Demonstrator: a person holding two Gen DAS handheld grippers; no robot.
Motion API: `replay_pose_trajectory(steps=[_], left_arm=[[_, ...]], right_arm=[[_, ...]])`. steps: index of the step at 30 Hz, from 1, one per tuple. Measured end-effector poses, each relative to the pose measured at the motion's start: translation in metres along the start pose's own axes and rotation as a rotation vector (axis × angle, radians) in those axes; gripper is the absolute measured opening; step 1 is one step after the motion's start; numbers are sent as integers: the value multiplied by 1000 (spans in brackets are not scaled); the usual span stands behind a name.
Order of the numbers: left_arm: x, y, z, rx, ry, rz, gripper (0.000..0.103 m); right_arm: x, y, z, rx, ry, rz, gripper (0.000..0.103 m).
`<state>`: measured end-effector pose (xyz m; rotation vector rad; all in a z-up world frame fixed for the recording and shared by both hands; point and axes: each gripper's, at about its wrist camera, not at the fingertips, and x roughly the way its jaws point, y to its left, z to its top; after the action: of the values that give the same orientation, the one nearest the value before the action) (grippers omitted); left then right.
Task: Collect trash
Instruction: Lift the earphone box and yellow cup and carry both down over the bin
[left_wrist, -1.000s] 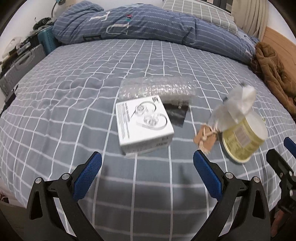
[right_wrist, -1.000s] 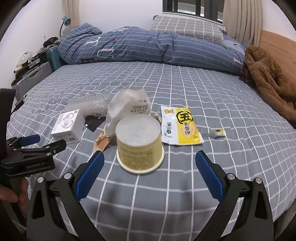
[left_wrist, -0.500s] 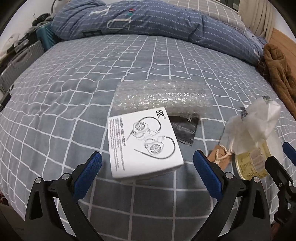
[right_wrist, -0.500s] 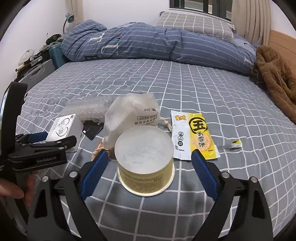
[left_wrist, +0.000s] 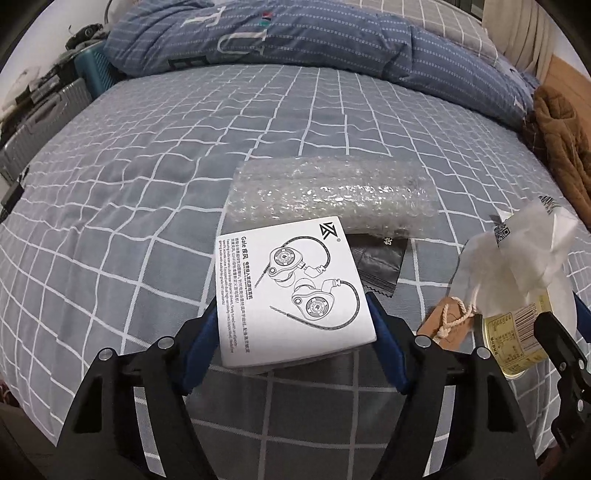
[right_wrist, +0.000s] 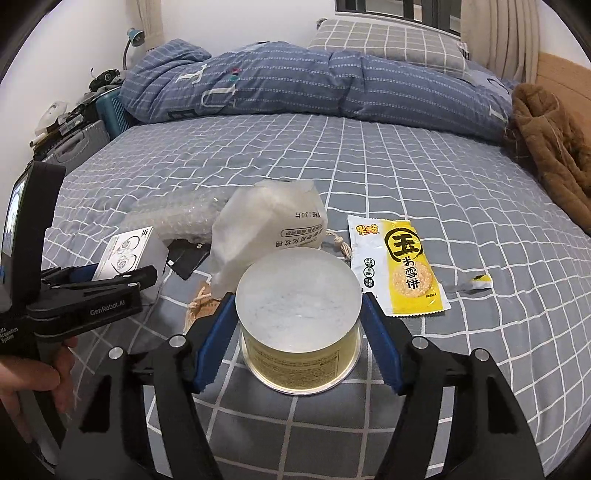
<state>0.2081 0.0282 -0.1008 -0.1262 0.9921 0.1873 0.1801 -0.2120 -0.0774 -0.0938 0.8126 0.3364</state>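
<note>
A white earphone box (left_wrist: 291, 291) lies on the grey checked bed between the blue pads of my left gripper (left_wrist: 291, 306). Its jaws are closing and the pads touch the box's two sides. A yellow-labelled can (right_wrist: 299, 332) with a frosted lid stands between the pads of my right gripper (right_wrist: 295, 295). Those jaws are closing too, and the pads meet the can's wall. A crumpled white plastic bag (right_wrist: 266, 229) leans behind the can. Bubble wrap (left_wrist: 332, 192), a black sachet (left_wrist: 380, 266), a brown string tag (left_wrist: 447, 325) and a yellow snack wrapper (right_wrist: 397, 266) lie around them.
A small torn wrapper scrap (right_wrist: 476, 282) lies right of the snack wrapper. A blue duvet (right_wrist: 314, 85) and a pillow sit at the bed's head, a brown coat (right_wrist: 550, 140) at the right edge. A suitcase (left_wrist: 37, 125) stands left of the bed. A person's hand (right_wrist: 33, 376) holds the left gripper.
Both grippers came forward and down to the bed. The left jaws narrowed from wide apart onto the box, and the right jaws narrowed onto the can.
</note>
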Motion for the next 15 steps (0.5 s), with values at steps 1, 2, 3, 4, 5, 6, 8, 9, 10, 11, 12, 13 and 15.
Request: replay_pose_trajectory(steps=[1,2,3,4,5,6,8,9,10,11,12,13,15], left_arm=[[-2,0,-1,2,-1,-2,72],[-4,0,-1,5,-6,-4,72],[-6,0,-2,9,-9,-2,72],[-9,0,-3,15,-12,1,72],[-12,0,-4,18,-17,-1,72],[-15,0,-5,18,-20,-5,72],[-21,1,-6,19,-24,-9,72],[-24,1,-6,21,-29,-11,72],[-29,1,-8,24,-33,-13,72],[-32,1,-9,27,-34,-14,72],[-35,1,-10,26,-35,-18,72],[-39,2,-12,22,-33,-24,72],[-44,3,-16,21,-31,-29,72]], right_arm=[[-2,0,0,-1,-3,-1,65],[-3,1,-1,-1,-7,-5,65],[-5,0,-1,1,-8,-6,65],[-7,0,-1,3,-10,-5,65],[-9,-1,-1,5,-14,-5,65],[-13,0,0,7,-20,-7,65],[-18,0,0,11,-26,-8,65],[-21,-1,0,10,-28,-9,65],[-23,0,1,10,-31,-11,65],[-27,1,1,8,-33,-12,65],[-29,1,1,7,-34,-13,65],[-31,2,1,6,-36,-13,65],[-37,3,0,7,-41,-14,65]])
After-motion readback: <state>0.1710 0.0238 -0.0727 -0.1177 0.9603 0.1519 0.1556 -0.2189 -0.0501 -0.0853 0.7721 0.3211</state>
